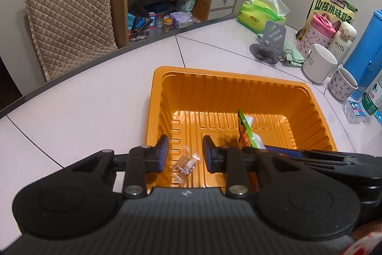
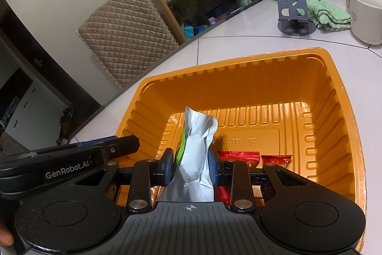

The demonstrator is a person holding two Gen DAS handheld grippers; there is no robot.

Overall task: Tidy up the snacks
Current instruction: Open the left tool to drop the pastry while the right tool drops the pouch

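Note:
An orange plastic tray (image 1: 298, 97) (image 2: 339, 92) stands on the white table. My left gripper (image 1: 185, 149) is open above the tray's near left corner, over a clear-wrapped candy (image 1: 185, 163) lying on the tray floor. My right gripper (image 2: 192, 165) is shut on a silver and green snack packet (image 2: 198, 154), held upright inside the tray; the packet also shows in the left wrist view (image 1: 248, 133). Two red wrapped snacks (image 2: 241, 157) (image 2: 277, 159) lie on the tray floor just right of the packet. The left gripper's body (image 2: 71, 159) shows at the tray's left rim.
At the table's far right stand a phone stand (image 1: 269, 42), green cloth (image 1: 292, 54), tissue pack (image 1: 262, 11), white mug (image 1: 318, 66), patterned cup (image 1: 343, 85), pink bottle (image 1: 315, 35), blue jug (image 1: 365, 49) and snack bag (image 1: 334, 8). A quilted chair (image 1: 69, 11) and shelf (image 1: 181, 1) stand beyond.

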